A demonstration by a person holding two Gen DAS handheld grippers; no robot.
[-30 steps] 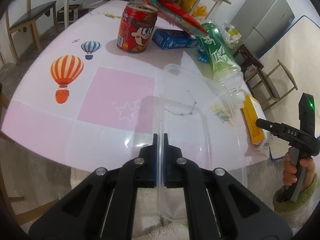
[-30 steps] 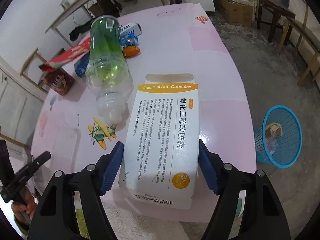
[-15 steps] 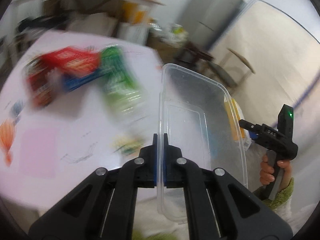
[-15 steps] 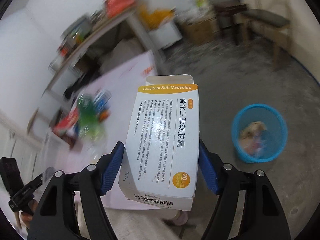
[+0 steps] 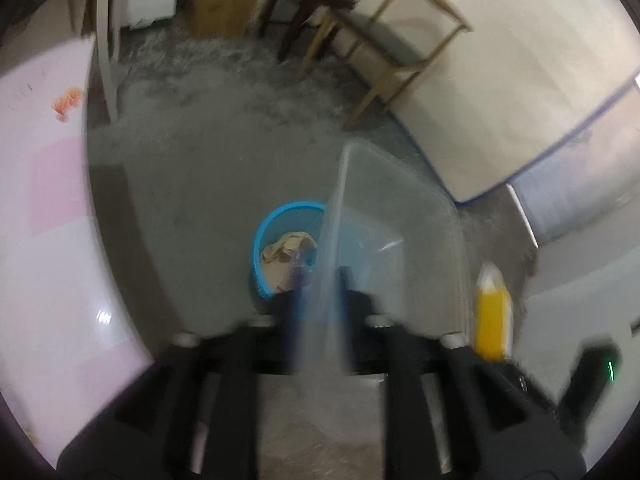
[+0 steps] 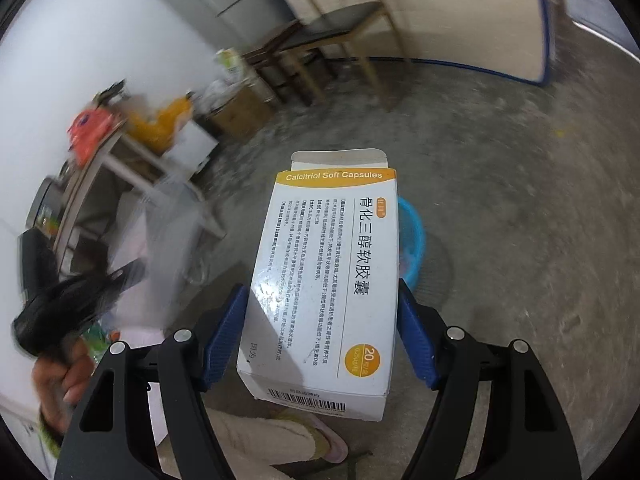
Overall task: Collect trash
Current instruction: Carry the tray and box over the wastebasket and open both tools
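Left gripper [image 5: 318, 288]: seen blurred in the left wrist view; the jaws have just been opening, and a gap is now seen between the pads. It is pointed down at the floor.
Clear container [image 5: 396, 220]: a transparent plastic tub, its rim edge standing in the gap between the left jaws. Whether either pad is touched cannot be told through the blur — no clamping is seen. The tub body extends away from the jaws and to the right.
Blue bin [image 5: 280, 220]: a blue mesh wastebasket on the grey floor, seen just past the left fingertips and partly behind the container wall. Crumpled brownish trash is seen inside.
Right gripper [image 6: 322, 336]: held wide, its blue pads pressed against the two long sides of the box.
Medicine box [image 6: 328, 280]: a white carton with an orange band, printed "Calcitriol Soft Capsules", gripped at its near half; its open flap is at the far end. In the left wrist view the same box [image 5: 492, 320] is seen at lower right, just right of the container.
Bin relative to box: in the right wrist view only a sliver of the blue rim [image 6: 412, 236] is shown at the box's right edge — the rest is hidden behind the box.
Table [image 5: 44, 216]: pink-and-white top at the left edge of the left wrist view, well apart from the bin.
Person: a hand [image 6: 60, 376] is seen around the left gripper's handle at lower left.
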